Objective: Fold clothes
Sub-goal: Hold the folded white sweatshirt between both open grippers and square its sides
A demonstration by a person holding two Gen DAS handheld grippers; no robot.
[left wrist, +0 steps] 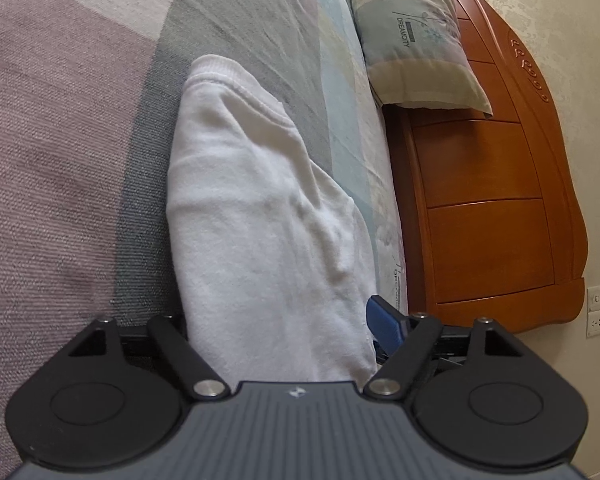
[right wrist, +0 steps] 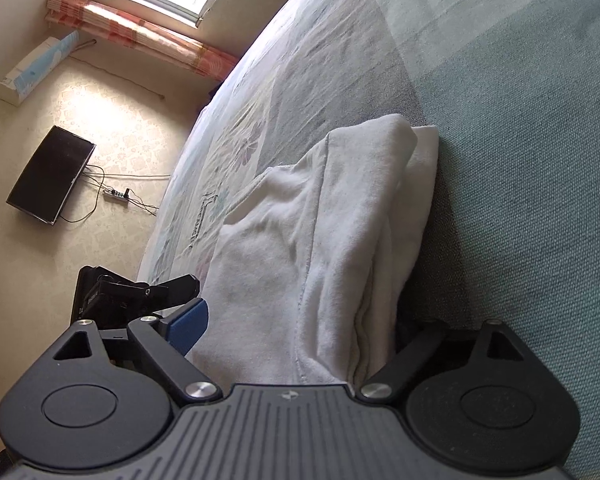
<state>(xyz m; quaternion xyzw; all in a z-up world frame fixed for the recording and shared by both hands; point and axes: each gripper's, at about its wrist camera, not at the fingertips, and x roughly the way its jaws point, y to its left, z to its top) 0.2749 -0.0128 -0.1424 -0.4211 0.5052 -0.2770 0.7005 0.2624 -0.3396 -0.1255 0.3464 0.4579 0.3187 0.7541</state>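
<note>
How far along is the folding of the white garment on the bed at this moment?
Done: the white fleecy garment lies in a narrow, layered bundle on the patchwork bedspread. In hand: nothing is gripped; the left gripper and right gripper stand open astride its near end, with the blue fingers clear of the cloth. Left: possibly another fold; I cannot tell.

The white garment (left wrist: 268, 216) lies folded into a long, thick bundle on the bed — ribbed hem at its far end.
</note>
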